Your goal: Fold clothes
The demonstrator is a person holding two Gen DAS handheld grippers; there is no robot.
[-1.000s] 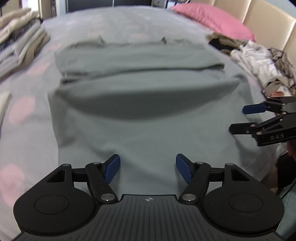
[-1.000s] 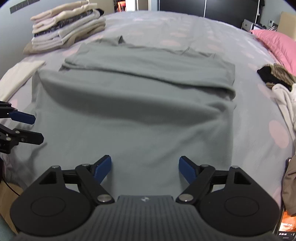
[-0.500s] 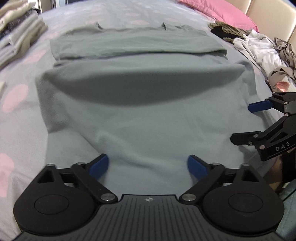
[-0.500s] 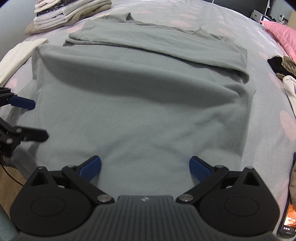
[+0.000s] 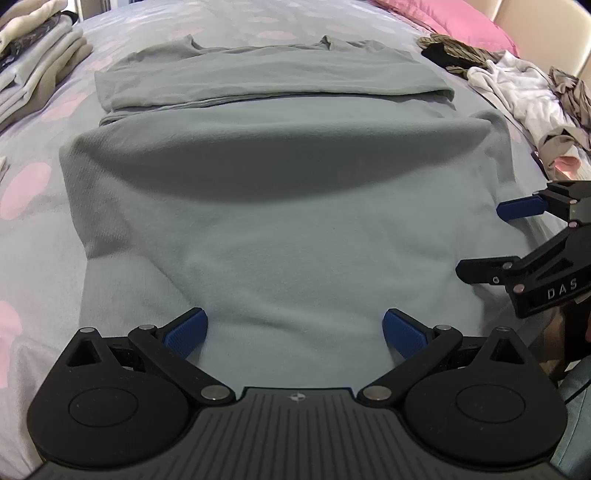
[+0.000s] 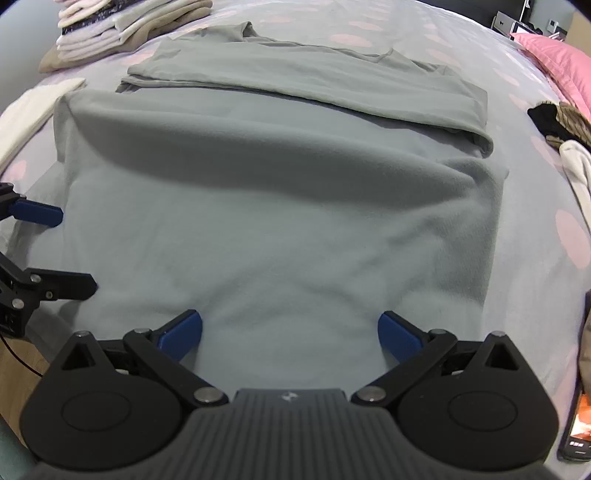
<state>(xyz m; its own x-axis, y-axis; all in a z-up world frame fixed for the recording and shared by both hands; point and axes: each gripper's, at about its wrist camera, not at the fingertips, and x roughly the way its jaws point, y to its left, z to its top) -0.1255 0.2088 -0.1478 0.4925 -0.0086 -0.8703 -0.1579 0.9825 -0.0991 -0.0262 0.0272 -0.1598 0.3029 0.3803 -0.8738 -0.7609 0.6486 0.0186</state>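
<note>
A grey-green garment (image 5: 288, 221) (image 6: 280, 221) lies spread on the bed, its far part folded over into a flat band (image 5: 266, 74) (image 6: 317, 77). My left gripper (image 5: 293, 330) hovers open over the near hem, blue pads wide apart with nothing between them. My right gripper (image 6: 290, 330) is open too, just above the near edge of the same cloth. In the left wrist view the right gripper (image 5: 495, 240) shows at the garment's right edge. The right wrist view has the left gripper (image 6: 70, 251) at the garment's left edge.
The bed sheet (image 5: 33, 177) is pale lilac with pink dots. A stack of folded clothes (image 6: 125, 26) sits at the far left. Loose clothes (image 5: 528, 99) are heaped on the right beside a pink pillow (image 5: 443, 18). A phone (image 6: 580, 432) lies at the right edge.
Both grippers have dropped lower and nearer to the garment, and their jaws have opened wider. The garment has not moved.
</note>
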